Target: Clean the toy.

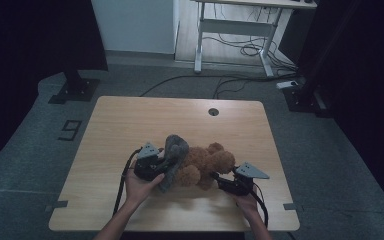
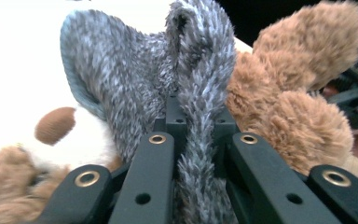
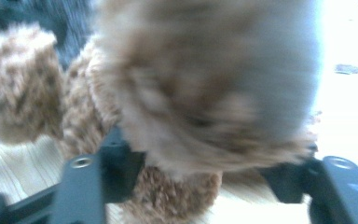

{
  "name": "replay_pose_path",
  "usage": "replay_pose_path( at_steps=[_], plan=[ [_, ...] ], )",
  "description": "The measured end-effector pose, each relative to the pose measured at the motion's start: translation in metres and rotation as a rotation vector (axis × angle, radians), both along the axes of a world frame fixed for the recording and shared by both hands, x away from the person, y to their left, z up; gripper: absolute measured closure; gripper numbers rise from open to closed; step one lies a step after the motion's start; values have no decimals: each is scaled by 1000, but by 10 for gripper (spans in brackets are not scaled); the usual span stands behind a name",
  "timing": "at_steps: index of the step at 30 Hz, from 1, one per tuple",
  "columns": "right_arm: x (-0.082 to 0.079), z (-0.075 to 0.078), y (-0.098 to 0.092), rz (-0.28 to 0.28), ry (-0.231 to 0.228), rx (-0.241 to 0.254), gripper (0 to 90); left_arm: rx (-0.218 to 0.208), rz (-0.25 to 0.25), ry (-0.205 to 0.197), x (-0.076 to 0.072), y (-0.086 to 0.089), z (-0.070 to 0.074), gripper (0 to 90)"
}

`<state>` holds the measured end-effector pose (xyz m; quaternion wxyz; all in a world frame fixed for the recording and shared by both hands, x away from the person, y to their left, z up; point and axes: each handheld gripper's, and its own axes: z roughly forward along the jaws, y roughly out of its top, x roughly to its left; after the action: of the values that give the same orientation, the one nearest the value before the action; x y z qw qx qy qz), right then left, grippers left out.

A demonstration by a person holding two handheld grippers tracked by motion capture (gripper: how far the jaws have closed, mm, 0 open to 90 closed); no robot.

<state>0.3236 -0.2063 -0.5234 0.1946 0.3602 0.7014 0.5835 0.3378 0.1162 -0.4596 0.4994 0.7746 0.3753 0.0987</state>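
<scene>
Lying near the front edge of the tabletop (image 1: 130, 112), about midway between its left and right edges, is a brown teddy bear (image 1: 207, 162) with a grey fuzzy garment (image 1: 172, 155) bunched over its left end. The bear's fur is a warm tan, thick and curly; its rounded limbs and head make soft lumps, and in the left gripper view a cream patch with a darker brown oval (image 2: 54, 125) shows beside the cloth. The garment is a mottled grey plush with long fibres and a bluish lining at its rim. The left gripper (image 1: 155, 167) sits at the bear's left end, its jaws drawn narrow and pinching a fold of the grey garment (image 2: 200, 116) between them. The right gripper (image 1: 220, 181) is at the bear's front right, jaws standing wide on either side of a blurred tan limb (image 3: 205, 93); whether the pads press on it I cannot tell
</scene>
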Motion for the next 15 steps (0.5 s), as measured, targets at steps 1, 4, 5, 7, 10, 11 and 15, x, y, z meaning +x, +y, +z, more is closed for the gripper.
replay_pose_path(
  at_steps=[1,4,5,7,10,11,15],
  plan=[
    [0,2,-1,-2,3,10,323,1,-5,3,0,-2,-2,825],
    [-1,7,-2,9,-6,54,276,8,-22,11,-1,-13,-7,825],
    [-2,11,-2,12,-12,75,255,7,-25,14,-1,-16,-8,825],
    [-3,16,-3,17,-19,101,253,16,-30,13,-1,-21,-8,826],
    [-2,22,-4,13,-30,102,459,18,-25,16,1,-23,-7,825],
    [-1,22,-4,7,-20,91,508,15,-24,19,3,-23,-5,826],
    [2,20,-3,-23,10,73,582,-8,-47,15,8,-36,12,825]
  ],
)
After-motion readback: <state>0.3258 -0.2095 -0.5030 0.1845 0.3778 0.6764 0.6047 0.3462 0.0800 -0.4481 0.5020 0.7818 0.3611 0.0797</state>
